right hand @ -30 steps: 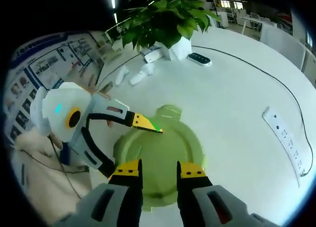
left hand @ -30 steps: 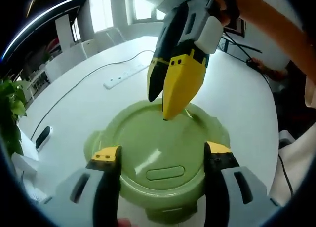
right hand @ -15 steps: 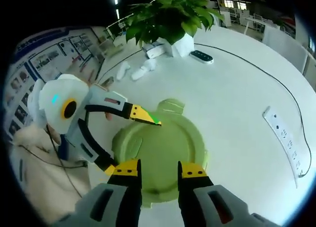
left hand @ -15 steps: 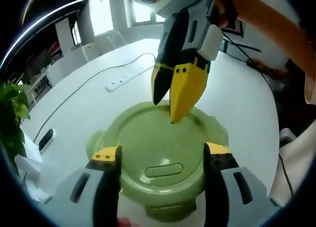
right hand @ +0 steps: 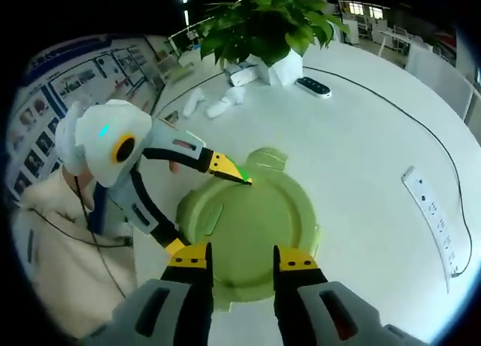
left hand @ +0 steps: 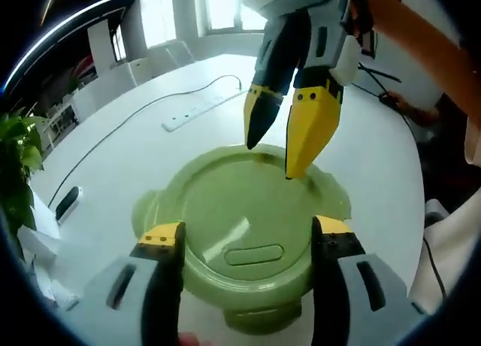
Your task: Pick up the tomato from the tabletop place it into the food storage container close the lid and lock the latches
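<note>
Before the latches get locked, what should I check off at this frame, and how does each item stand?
1. Lid on container: ok.
2. Tomato inside: cannot tell, lid is opaque.
3. Left gripper open, jaws straddling the near side of the lid: ok.
4. Right gripper open above lid: ok.
5. Latches locked: cannot tell.
6. Power strip and cable away from container: ok.

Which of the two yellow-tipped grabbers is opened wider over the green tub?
The left gripper: its jaws stand far apart, straddling the near edge of the round pale-green container lid. The right gripper hangs over the lid's far edge, its jaws only narrowly parted.
</note>
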Tool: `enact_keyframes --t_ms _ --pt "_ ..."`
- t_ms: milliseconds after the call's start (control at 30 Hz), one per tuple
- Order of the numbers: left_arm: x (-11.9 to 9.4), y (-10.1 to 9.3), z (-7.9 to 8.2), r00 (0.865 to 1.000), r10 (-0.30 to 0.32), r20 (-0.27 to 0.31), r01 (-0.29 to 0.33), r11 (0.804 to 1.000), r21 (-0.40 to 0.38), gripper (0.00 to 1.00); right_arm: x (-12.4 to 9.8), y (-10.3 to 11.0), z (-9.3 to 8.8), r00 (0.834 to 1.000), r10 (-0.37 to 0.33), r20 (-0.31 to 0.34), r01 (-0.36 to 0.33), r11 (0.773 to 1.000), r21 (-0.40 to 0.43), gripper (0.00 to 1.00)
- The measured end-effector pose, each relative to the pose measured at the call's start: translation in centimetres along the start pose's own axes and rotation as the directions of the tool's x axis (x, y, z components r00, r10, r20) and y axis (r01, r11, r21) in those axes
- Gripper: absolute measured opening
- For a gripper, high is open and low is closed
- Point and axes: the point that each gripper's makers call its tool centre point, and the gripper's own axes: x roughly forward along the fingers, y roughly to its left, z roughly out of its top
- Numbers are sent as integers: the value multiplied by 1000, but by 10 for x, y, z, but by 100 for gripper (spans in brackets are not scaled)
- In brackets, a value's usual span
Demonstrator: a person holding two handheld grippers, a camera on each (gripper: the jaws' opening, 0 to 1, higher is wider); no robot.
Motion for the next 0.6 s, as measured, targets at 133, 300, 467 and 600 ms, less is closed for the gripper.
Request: enact_keyframes --t_ms 133,300,467,600 --pt "-1 -4 -2 1000 -5 -29 5 1000 1 63 -3 22 -13 1000 15 -8 -15 998 -66 29" --pt "-1 -5 -3 998 -8 -61 8 1000 3 63 -8 39 -21 1000 16 -13 -18 990 -139 30" --pt "-3 -8 -6 996 -10 -91 10 1000 3 63 -13 43 -28 999 -47 -9 39 912 -408 33" --pt "-3 -9 -6 992 -13 -125 13 1000 1 62 -15 39 -39 992 -125 -30 81 791 -607 33"
